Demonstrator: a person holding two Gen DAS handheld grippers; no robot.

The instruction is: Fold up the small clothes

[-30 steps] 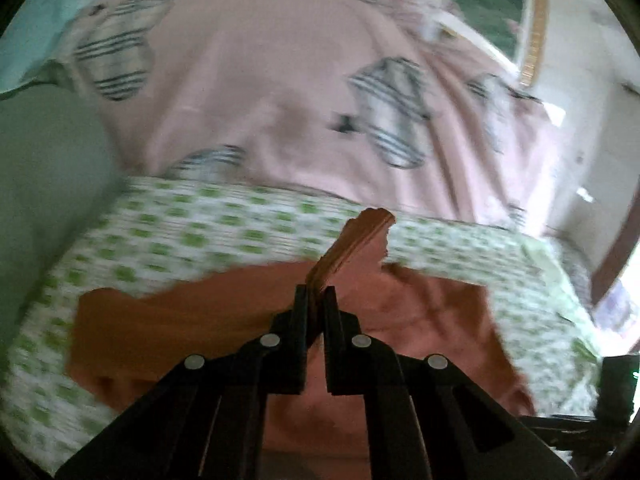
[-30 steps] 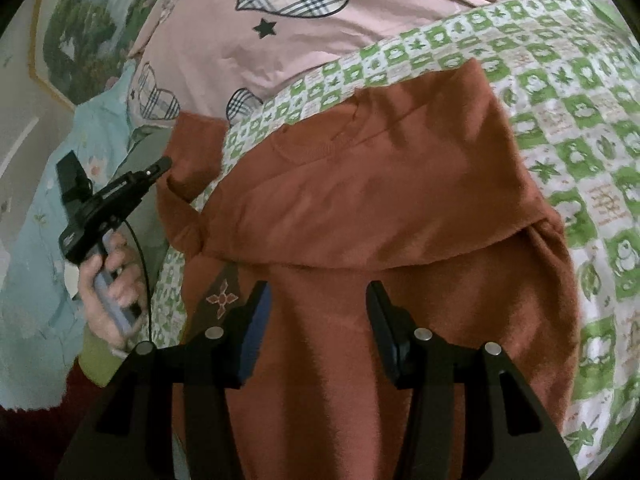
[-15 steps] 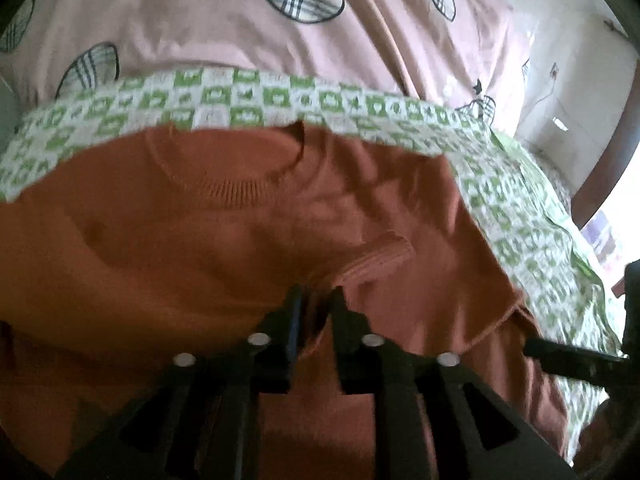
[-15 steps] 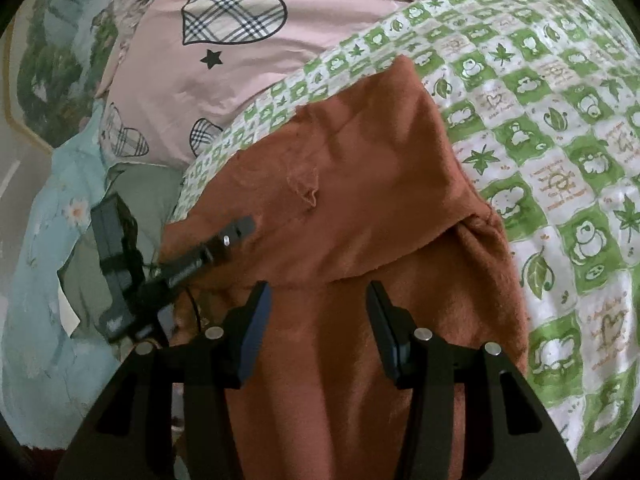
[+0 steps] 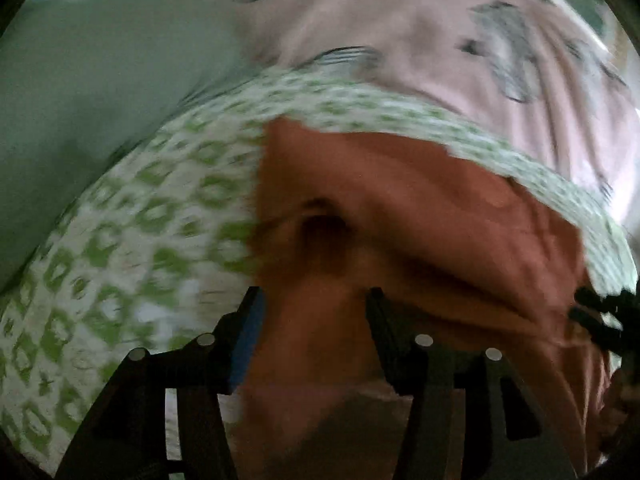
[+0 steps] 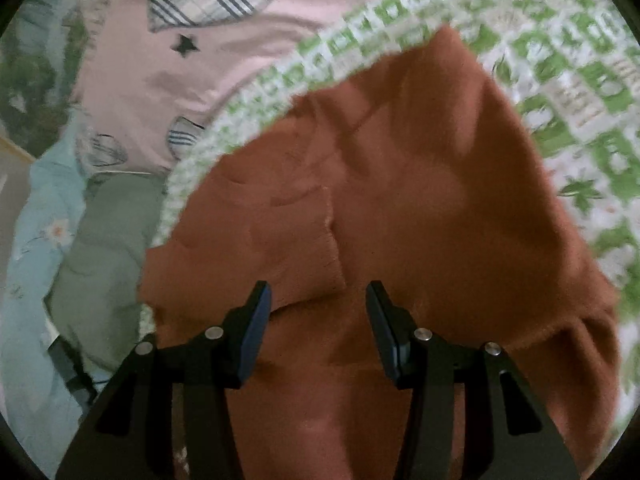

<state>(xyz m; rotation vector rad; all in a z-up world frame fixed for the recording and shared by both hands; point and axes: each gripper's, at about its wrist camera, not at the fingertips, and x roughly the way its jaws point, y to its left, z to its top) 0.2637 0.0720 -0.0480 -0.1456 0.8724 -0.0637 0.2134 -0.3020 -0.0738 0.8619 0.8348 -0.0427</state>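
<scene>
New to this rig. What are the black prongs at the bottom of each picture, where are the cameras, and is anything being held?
No robot here: a person holds a two-finger gripper in each hand, each with a fisheye camera looking along its fingers. The prongs are those fingers. One picture is from the left gripper, the other from the right gripper. Both are open and hold nothing. Under them a rust-orange sweater lies partly folded on a green-and-white checked blanket, with a pink heart-print quilt beyond.
</scene>
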